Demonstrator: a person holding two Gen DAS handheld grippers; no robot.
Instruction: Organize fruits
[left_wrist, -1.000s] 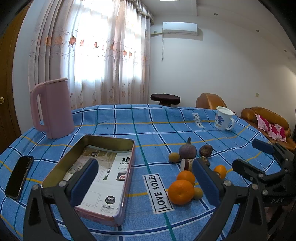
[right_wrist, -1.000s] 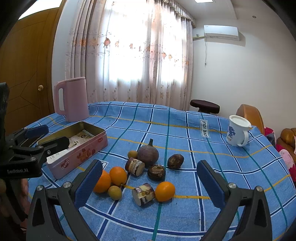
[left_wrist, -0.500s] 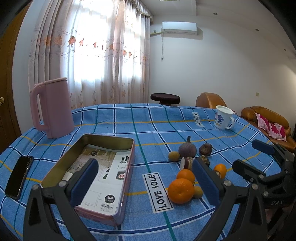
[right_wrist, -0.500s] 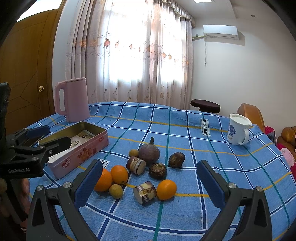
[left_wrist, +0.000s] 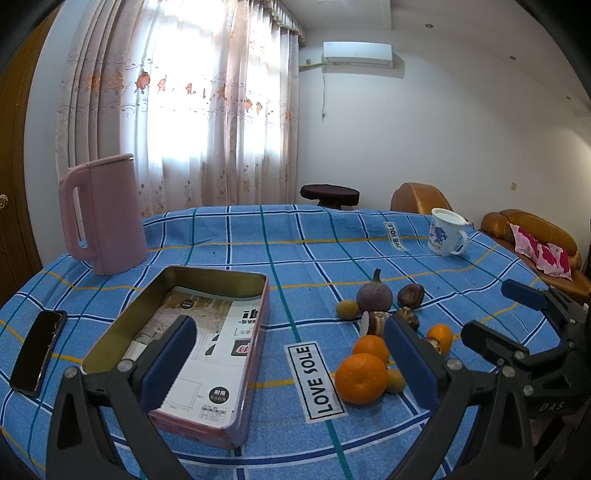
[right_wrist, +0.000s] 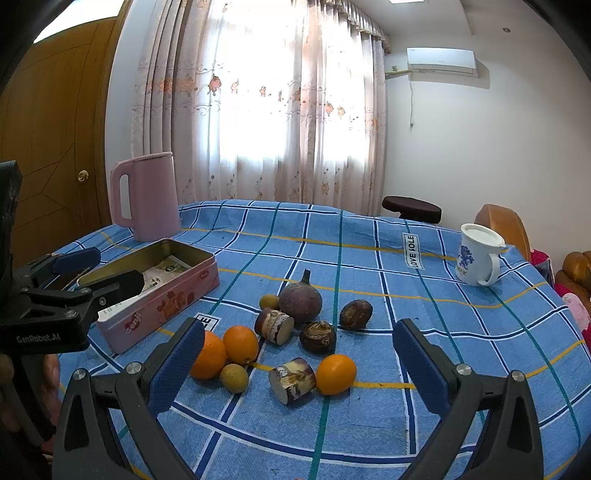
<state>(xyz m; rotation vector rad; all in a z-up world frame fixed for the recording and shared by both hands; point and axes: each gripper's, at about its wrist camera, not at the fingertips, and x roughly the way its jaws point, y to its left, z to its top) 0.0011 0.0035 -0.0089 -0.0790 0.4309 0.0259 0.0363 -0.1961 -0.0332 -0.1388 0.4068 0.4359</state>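
A cluster of fruit lies on the blue checked tablecloth: two oranges (right_wrist: 240, 344) (right_wrist: 208, 355), a small orange citrus (right_wrist: 336, 373), a purple round fruit with a stem (right_wrist: 300, 301), two cut sugarcane pieces (right_wrist: 292, 380) (right_wrist: 274, 325), dark brown fruits (right_wrist: 355, 314) and small yellowish ones (right_wrist: 233, 377). An open pink tin (left_wrist: 192, 354) with a booklet inside stands left of them. My right gripper (right_wrist: 295, 369) is open and empty, just short of the cluster. My left gripper (left_wrist: 291, 365) is open and empty, between tin and oranges (left_wrist: 361, 377).
A pink kettle (left_wrist: 101, 214) stands at the far left, a black phone (left_wrist: 37, 350) near the left edge, a white mug (right_wrist: 478, 260) at the far right. A stool and brown sofas lie beyond the table.
My right gripper has drifted slightly, the fruit sitting a little lower and nearer in its view. My left gripper has barely moved. Both stay open.
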